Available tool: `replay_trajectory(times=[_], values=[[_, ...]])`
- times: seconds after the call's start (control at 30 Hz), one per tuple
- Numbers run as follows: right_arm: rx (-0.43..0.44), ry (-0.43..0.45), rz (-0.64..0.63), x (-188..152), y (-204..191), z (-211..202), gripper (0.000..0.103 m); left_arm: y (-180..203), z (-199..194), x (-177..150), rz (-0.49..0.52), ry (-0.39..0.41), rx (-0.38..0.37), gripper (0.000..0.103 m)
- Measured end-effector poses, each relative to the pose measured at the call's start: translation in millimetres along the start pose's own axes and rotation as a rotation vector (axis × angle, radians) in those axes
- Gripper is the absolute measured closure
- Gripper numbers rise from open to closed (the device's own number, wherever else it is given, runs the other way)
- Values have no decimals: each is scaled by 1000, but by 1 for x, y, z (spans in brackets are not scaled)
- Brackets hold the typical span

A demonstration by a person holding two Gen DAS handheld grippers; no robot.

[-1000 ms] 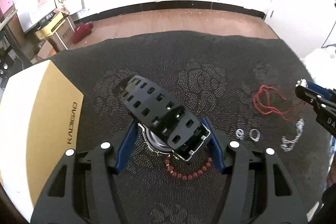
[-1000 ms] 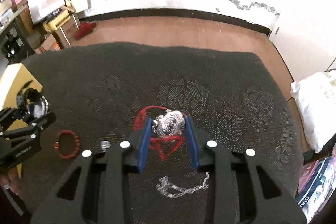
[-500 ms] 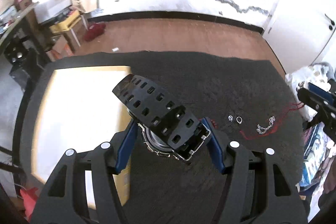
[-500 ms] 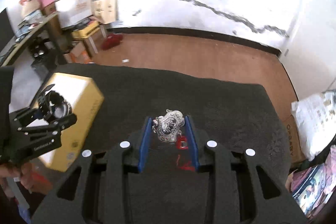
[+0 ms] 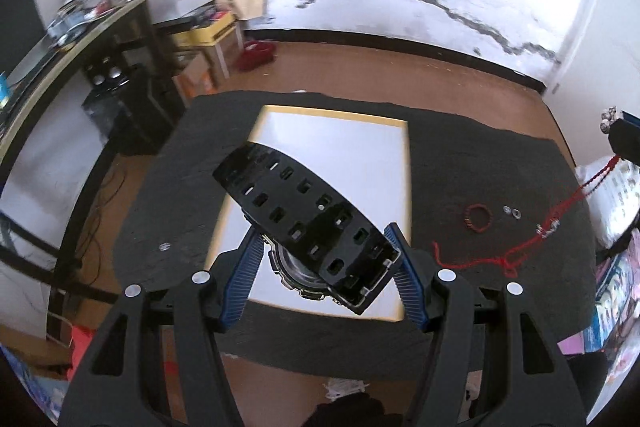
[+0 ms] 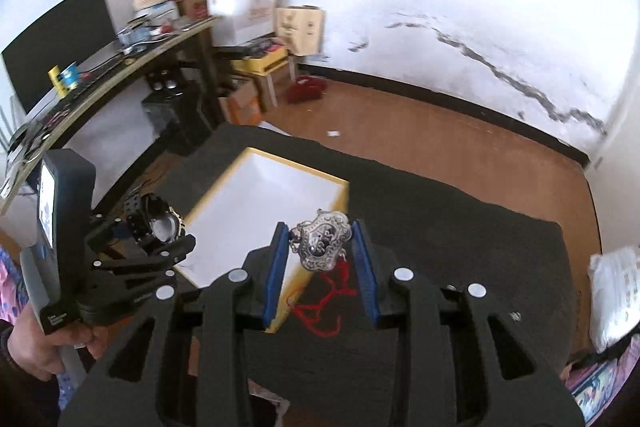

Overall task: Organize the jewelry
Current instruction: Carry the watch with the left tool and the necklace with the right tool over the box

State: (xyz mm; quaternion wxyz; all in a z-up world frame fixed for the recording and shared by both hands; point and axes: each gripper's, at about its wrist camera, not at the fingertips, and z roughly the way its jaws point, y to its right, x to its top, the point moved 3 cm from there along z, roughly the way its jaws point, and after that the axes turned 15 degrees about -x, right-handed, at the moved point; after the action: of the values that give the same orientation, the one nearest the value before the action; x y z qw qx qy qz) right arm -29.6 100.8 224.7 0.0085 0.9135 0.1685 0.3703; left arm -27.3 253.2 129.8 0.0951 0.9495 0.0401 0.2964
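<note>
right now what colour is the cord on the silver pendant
Red cord on the silver pendant, clearest in the right wrist view.

Black watch (image 5: 304, 223): perforated strap, metal-rimmed case, clamped in the left hand-held gripper (image 5: 326, 277) above the open white-lined box (image 5: 360, 147). Silver ornate pendant (image 6: 322, 245): clamped in the right hand-held gripper (image 6: 320, 267), its red cord (image 6: 324, 303) trailing down onto the dark worktop (image 5: 472, 155). Red bead bracelet (image 5: 477, 217) and two small silver rings (image 5: 512, 211) lie flat on the worktop, right of the box.
</note>
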Motion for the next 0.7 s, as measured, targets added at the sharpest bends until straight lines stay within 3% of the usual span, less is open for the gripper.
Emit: replay_trajectory(times=[0.3, 0.7], values=[[27, -15, -49, 20, -72, 14, 70, -66, -12, -7, -105, 14, 10, 42], [15, -121, -54, 2, -98, 115, 70, -81, 48, -6, -146, 1, 23, 42]])
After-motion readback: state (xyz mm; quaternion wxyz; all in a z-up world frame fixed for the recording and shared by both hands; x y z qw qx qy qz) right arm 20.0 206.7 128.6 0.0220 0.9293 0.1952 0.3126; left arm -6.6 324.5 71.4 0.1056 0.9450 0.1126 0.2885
